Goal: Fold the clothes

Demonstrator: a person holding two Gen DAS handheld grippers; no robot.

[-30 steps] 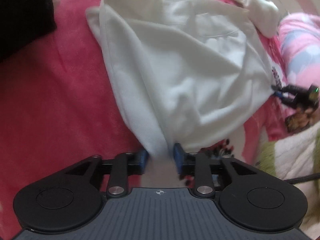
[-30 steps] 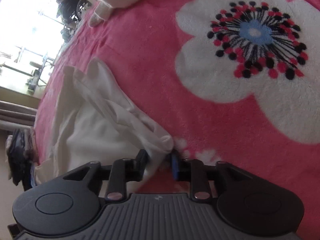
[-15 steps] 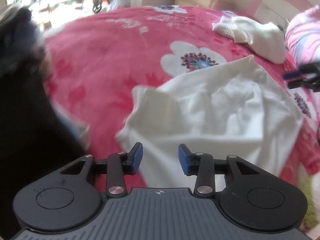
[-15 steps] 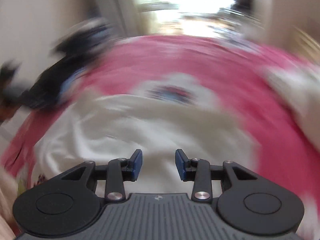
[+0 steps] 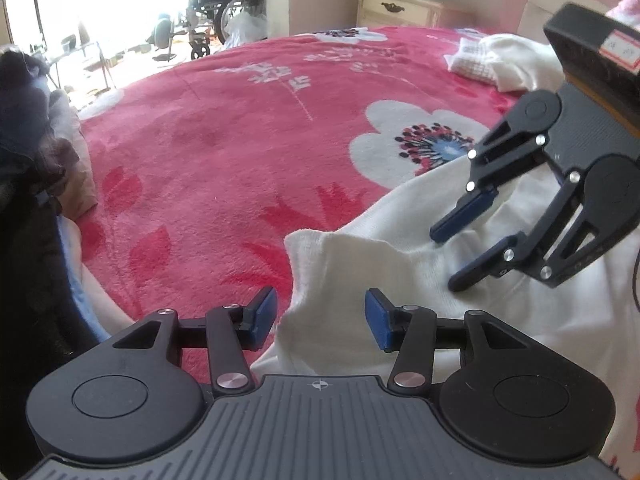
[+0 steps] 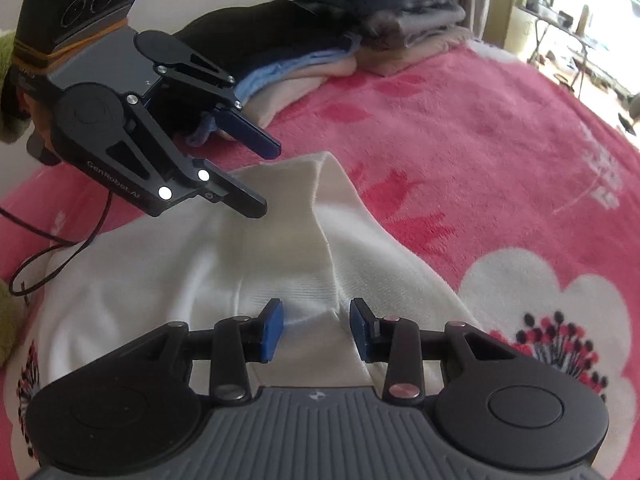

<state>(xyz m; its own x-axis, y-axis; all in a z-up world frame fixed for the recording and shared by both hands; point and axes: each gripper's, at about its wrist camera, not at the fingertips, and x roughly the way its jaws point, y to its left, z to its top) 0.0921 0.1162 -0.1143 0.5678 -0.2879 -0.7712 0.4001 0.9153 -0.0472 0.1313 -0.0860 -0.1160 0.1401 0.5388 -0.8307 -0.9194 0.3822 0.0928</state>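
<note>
A white garment [image 5: 500, 300] lies folded over on the pink flowered bedspread [image 5: 224, 152]; it also shows in the right wrist view [image 6: 224, 264]. My left gripper [image 5: 320, 316] is open and empty, just above the garment's near corner; it also shows in the right wrist view [image 6: 256, 176]. My right gripper [image 6: 316, 330] is open and empty, low over the garment's folded edge; it also shows in the left wrist view [image 5: 452, 258].
A stack of folded clothes [image 6: 360, 36] stands at the bed's edge, seen dark at the left in the left wrist view [image 5: 28, 184]. Another white garment [image 5: 508, 64] lies at the far right. A cream nightstand [image 5: 396, 8] and a wheelchair [image 5: 224, 4] stand beyond the bed.
Both grippers have let go of the white garment and opened. The garment, held up and stretched a second ago, now lies on the bed, and both grippers hover over it facing each other.
</note>
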